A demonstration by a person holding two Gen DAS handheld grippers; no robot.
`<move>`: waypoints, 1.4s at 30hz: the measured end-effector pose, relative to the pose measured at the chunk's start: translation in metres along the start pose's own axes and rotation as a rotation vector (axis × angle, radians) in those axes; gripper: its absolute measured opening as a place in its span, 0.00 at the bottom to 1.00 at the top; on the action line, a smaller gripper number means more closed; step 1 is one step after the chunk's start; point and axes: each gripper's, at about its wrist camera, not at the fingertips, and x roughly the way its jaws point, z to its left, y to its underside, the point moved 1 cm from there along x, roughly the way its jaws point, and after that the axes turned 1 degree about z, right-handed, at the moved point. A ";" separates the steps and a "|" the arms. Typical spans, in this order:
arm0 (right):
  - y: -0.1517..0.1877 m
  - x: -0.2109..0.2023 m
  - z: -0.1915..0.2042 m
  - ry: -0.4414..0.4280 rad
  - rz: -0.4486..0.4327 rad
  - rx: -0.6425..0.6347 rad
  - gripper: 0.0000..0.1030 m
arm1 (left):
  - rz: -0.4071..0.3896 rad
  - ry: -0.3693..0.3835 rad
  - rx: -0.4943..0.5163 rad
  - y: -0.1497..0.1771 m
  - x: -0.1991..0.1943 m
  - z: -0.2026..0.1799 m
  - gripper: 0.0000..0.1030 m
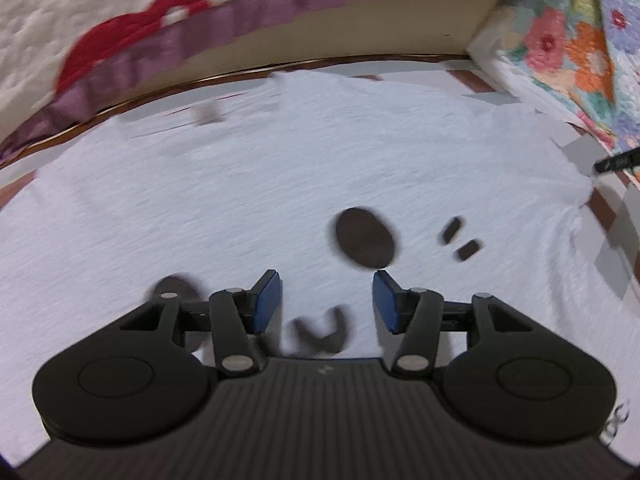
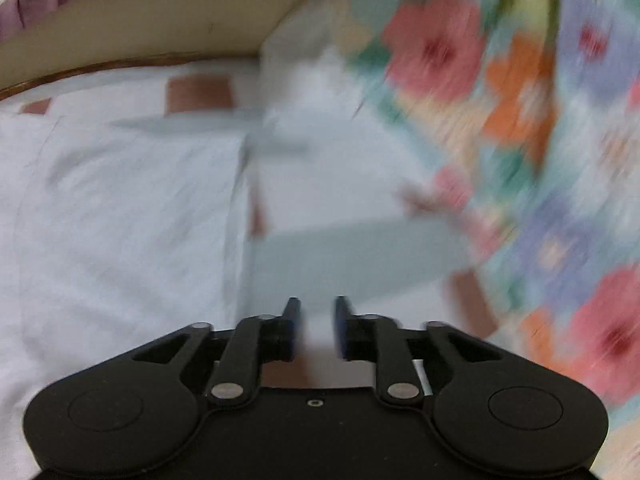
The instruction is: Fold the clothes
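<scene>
a white garment (image 1: 280,184) with dark printed shapes is spread flat over a floor of pale, grey and reddish-brown tiles (image 2: 200,94), and most of the left wrist view is filled by it. the left gripper (image 1: 327,300) is held just above the cloth, its blue-padded jaws set wide apart with nothing between them. a dark oval print (image 1: 364,238) is seen just ahead of the jaws, and two small dark bars (image 1: 460,240) lie to its right.

behind the garment a cream bed base (image 1: 360,28) is seen, with a purple frill (image 1: 192,40) hanging along its top edge and a white quilt with a red motif (image 1: 132,28) above that. to the right, a floral quilt (image 2: 520,120) in pink, orange and blue is draped down to the floor.

in the right wrist view, which is heavily blurred, the right gripper (image 2: 318,328) is held over bare tiles just beside the garment's right edge (image 2: 236,208); its jaws are set narrowly apart and nothing is held in them.
</scene>
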 end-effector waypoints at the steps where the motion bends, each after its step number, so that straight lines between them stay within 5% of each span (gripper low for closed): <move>1: -0.006 0.003 0.003 -0.011 -0.015 -0.010 0.35 | 0.001 -0.019 -0.021 0.002 -0.003 0.011 0.51; 3: -0.019 0.008 0.008 -0.033 -0.044 -0.030 0.56 | 0.002 -0.062 -0.071 0.005 -0.006 0.034 0.51; 4: -0.025 0.010 0.011 -0.045 -0.059 -0.040 0.57 | 0.002 -0.084 -0.097 0.006 -0.008 0.046 0.51; 9: -0.057 0.023 0.024 -0.100 -0.133 -0.091 0.59 | -0.004 -0.117 -0.189 0.008 -0.015 0.082 0.51; 14: -0.060 0.064 0.072 -0.034 -0.002 -0.457 0.57 | -0.017 -0.122 -0.220 0.007 -0.018 0.094 0.51; 17: -0.058 0.074 0.064 -0.045 -0.012 -0.420 0.64 | -0.037 -0.136 -0.238 0.010 -0.024 0.101 0.51; 20: -0.051 0.075 0.038 -0.104 -0.050 -0.178 0.70 | -0.063 -0.158 -0.251 0.015 -0.032 0.110 0.51; 22: -0.040 0.071 0.044 -0.095 -0.090 -0.234 0.68 | -0.074 -0.170 -0.274 0.018 -0.037 0.119 0.51; 23: -0.035 0.069 0.047 -0.102 -0.109 -0.241 0.54 | -0.079 -0.175 -0.288 0.020 -0.039 0.124 0.51; 25: -0.031 0.064 0.058 -0.084 -0.136 -0.293 0.05 | -0.088 -0.185 -0.320 0.023 -0.044 0.134 0.51; 30: -0.048 0.047 0.086 0.054 -0.272 -0.434 0.03 | -0.115 -0.216 -0.373 0.029 -0.059 0.153 0.51; 37: -0.031 0.018 0.049 0.010 -0.250 -0.215 0.01 | -0.093 -0.245 -0.290 0.051 -0.088 0.153 0.51; 42: -0.019 -0.002 0.022 -0.023 -0.231 -0.058 0.18 | -0.052 -0.234 -0.238 0.078 -0.111 0.153 0.56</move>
